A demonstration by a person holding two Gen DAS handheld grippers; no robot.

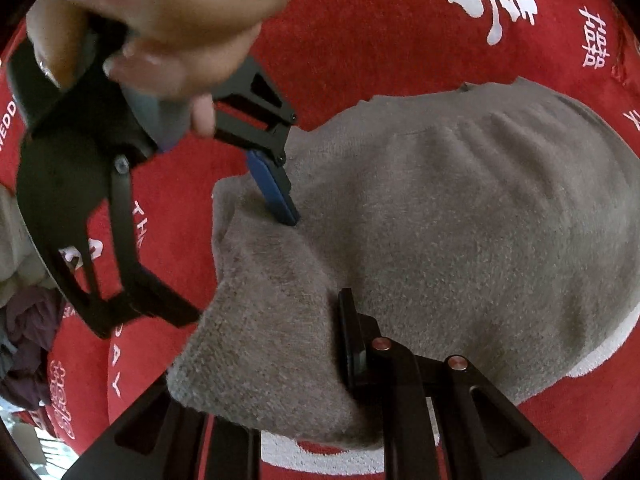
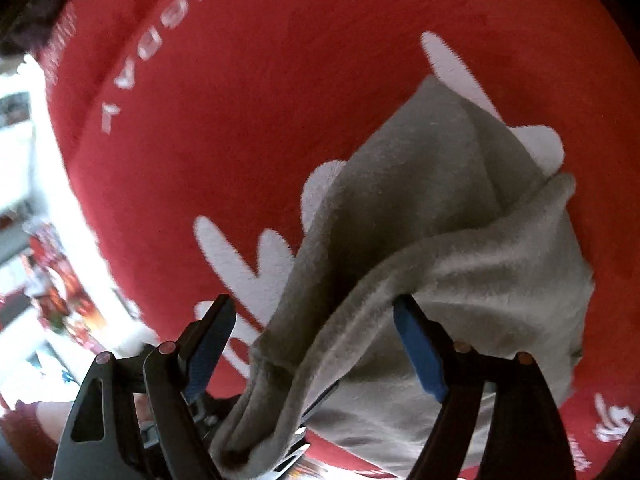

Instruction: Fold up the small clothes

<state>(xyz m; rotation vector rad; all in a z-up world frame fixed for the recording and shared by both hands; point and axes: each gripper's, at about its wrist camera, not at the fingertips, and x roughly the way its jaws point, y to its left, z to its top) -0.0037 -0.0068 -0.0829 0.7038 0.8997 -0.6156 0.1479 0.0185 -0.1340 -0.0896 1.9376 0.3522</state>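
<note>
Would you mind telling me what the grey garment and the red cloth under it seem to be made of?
Grey garment: apparently a soft knit or fleece, matte, with a fuzzy nap and soft folds. Red cloth: looks like short-pile plush or velvety fabric, matte, with white printed lettering; exact fibre unclear.

A red cloth [image 1: 360, 40] covers the whole supporting surface, so what is beneath it (table or bed) cannot be told. It is printed in white with large characters at the far right and lines of Latin letters along the left. On it, near the middle, lies a grey knitted garment [image 1: 460, 220], partly folded, one flap doubled over toward the left. At the left edge sits a dark purplish heap [image 1: 24, 340], probably more clothing, though the picture is blurred there, with a pale fabric [image 1: 10, 240] just beyond it.
</note>
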